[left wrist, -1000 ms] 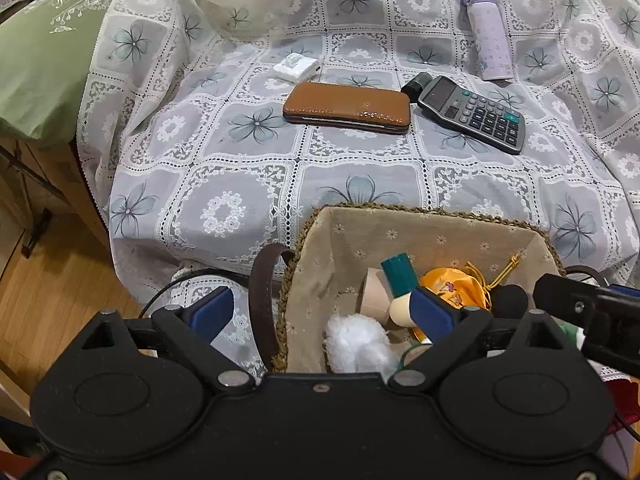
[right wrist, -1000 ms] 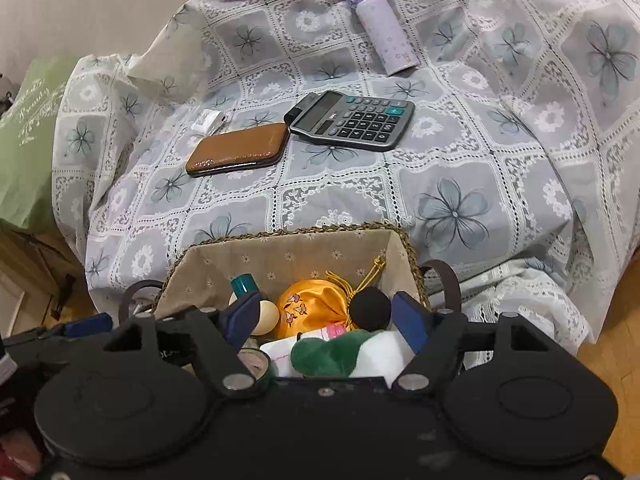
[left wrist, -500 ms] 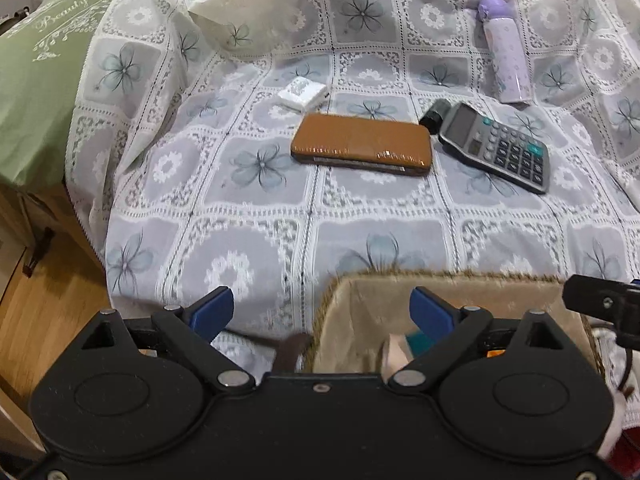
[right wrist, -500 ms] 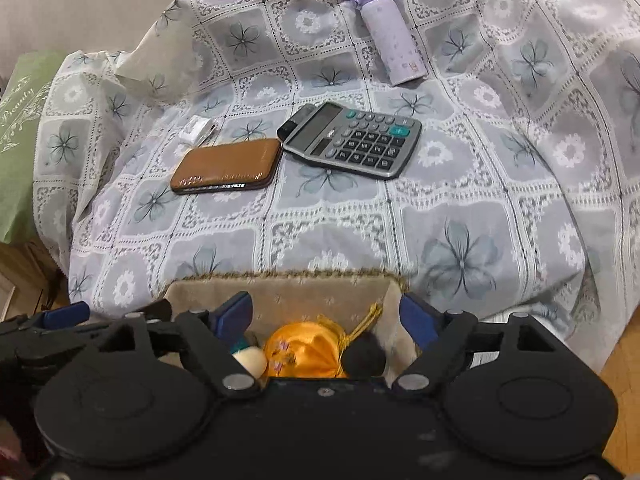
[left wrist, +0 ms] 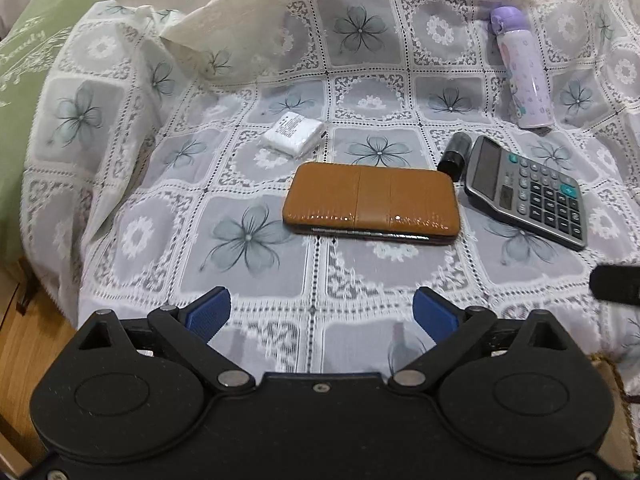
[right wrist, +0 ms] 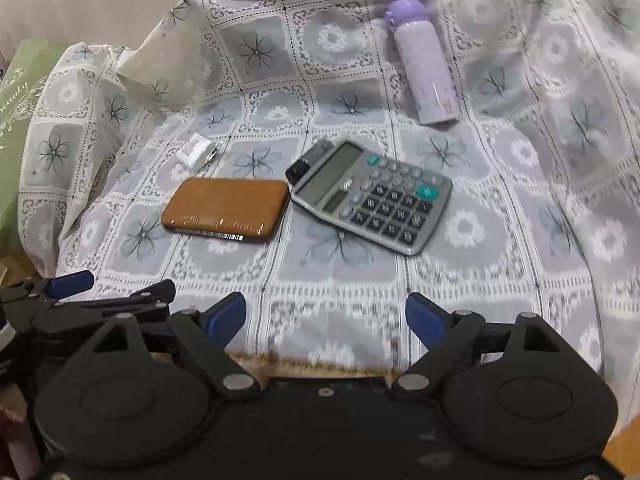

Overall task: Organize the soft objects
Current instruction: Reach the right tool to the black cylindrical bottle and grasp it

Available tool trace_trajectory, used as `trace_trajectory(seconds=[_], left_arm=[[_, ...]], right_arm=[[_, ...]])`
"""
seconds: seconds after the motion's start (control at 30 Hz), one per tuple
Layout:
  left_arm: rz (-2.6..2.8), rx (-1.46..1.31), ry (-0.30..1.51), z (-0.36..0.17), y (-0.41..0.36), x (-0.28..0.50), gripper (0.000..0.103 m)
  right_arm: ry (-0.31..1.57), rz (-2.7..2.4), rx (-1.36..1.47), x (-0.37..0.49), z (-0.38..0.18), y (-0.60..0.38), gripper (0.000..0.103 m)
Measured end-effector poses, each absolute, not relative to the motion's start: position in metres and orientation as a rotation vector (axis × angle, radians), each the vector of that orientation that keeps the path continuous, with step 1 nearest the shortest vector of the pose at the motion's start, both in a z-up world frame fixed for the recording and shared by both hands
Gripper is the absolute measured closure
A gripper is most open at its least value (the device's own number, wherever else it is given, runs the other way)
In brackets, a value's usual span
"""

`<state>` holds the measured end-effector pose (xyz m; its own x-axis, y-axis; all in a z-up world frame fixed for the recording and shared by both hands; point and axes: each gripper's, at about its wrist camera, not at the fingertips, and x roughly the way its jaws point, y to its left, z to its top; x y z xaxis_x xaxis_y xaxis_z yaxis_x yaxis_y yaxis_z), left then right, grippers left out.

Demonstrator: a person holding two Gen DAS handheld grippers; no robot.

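My left gripper [left wrist: 322, 312] hangs over the flowered lace cover [left wrist: 248, 240], its jaws opening with nothing between the blue pads. My right gripper [right wrist: 326, 316] hovers beside it, jaws also opening and empty. The woven basket shows only as a rim strip [right wrist: 320, 364] under the right gripper and a corner [left wrist: 612, 380] at the left view's lower right; its soft contents are hidden. One blue pad [right wrist: 70, 282] of the left gripper shows at the left edge of the right wrist view. A brown wallet [left wrist: 370, 204] lies ahead of both grippers.
On the cover lie a grey calculator [left wrist: 528, 192], a small black cylinder [left wrist: 454, 156], a white charger block [left wrist: 294, 134] and a purple bottle [left wrist: 522, 80] on its side. A green pillow [left wrist: 16, 100] sits at the far left, and wooden floor [left wrist: 24, 328] shows below it.
Both grippers have moved forward from above the basket to over the cover. The basket and its soft things have slid out of sight beneath them. The right jaws have spread wider.
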<state>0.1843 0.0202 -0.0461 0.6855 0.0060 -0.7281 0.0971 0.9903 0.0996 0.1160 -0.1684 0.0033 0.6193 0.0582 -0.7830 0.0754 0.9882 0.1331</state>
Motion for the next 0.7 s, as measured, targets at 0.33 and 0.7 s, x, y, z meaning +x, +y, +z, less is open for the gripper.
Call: trace_trajectory(seconds=[0.33,0.7], left_arm=[[-0.094,0.111,0.887,-0.062,0.02,0.216,0.007],[-0.093,0.099,0.969,-0.076,0.017,0.242,0.007]], right_arm=[[0.906,-0.005,0.016,0.192,-0.004,-0.17,0.015],[0.927,0.03,-0.103,0.269,-0.018,-0.153,0.015]])
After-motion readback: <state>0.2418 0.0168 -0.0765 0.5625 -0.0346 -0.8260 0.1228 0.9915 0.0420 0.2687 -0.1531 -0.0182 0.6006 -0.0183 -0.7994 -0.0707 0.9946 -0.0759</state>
